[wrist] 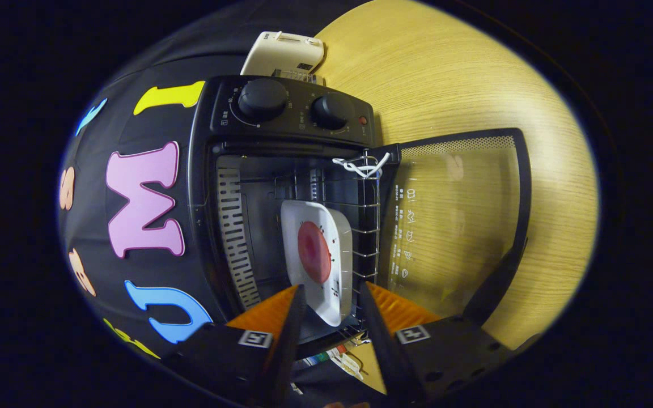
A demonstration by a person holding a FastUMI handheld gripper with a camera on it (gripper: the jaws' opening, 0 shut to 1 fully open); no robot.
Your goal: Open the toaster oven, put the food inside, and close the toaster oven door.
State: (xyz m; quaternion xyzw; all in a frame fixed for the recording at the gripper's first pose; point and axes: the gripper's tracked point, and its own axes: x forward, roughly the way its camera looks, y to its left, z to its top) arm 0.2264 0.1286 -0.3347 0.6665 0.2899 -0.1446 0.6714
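The view is turned on its side. The black toaster oven (287,122) stands with its glass door (457,215) swung fully out and lying flat over the wooden table. Inside, on the wire rack (367,232), rests a white square plate (298,212) carrying a round red piece of food (314,252). My gripper (332,288) is open just in front of the oven mouth. The plate's near corner lies between the two fingertips, and I see neither finger pressing on it.
Two black knobs (262,97) sit on the oven's control panel. A cream-white appliance (284,54) stands behind the oven. The wooden table (445,73) spreads beyond and under the door. Small coloured packets (335,358) lie below the fingers.
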